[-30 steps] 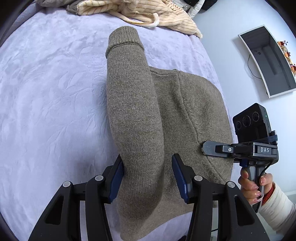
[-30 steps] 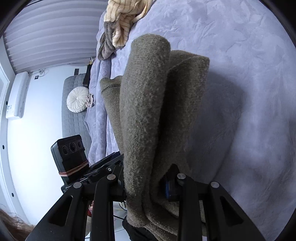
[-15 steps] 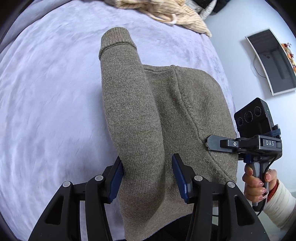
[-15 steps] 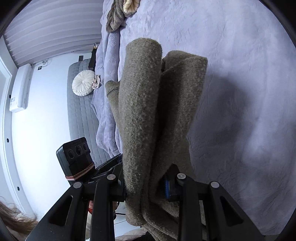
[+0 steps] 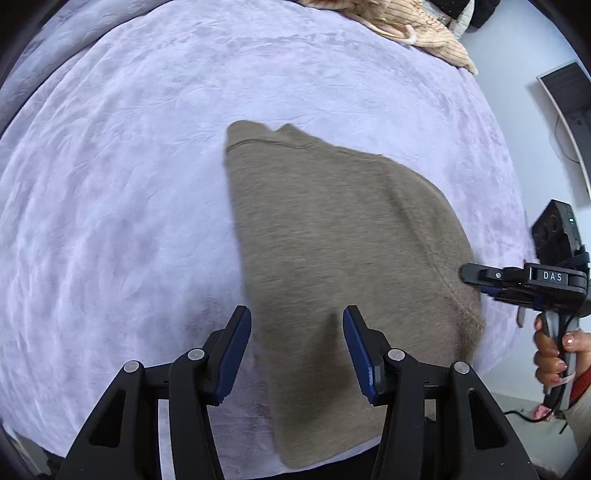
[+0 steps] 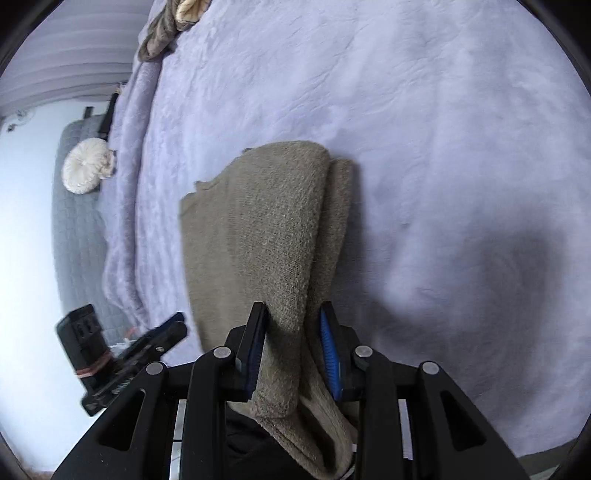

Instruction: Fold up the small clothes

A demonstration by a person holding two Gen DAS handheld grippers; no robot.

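And the olive-brown knitted sweater (image 5: 332, 258) is coming down onto the pale lilac plush bedspread (image 5: 110, 221) now. A second ago its sleeve was standing up tall in front of the left wrist camera, cuff high in the air; now that length is lying low and spread across the bed, the ribbed end (image 5: 255, 134) pointing toward the far side.

The left hand-held gripper (image 5: 297, 350) is straddling the near edge of the folded knit, its blue pads standing part-way apart with the fabric between them; the picture is blurred there and I cannot tell whether the pads are actually pressing on the cloth.

The right hand-held gripper (image 6: 293, 347) is pinching a thick doubled roll of the same sweater at its other near corner, and in its view the fold is resting flat on the bedspread where it was hanging upright before. The person's hand (image 5: 554, 350) is wrapped round that gripper's handle at the bed's edge.

So the fold is being laid down, I'd say: the garment is folded over on itself and settling, both near corners not yet released. Next would come letting go and smoothing, by my reckoning. A cream ribbed garment (image 5: 406, 22) is waiting in a heap at the far end of the bed.
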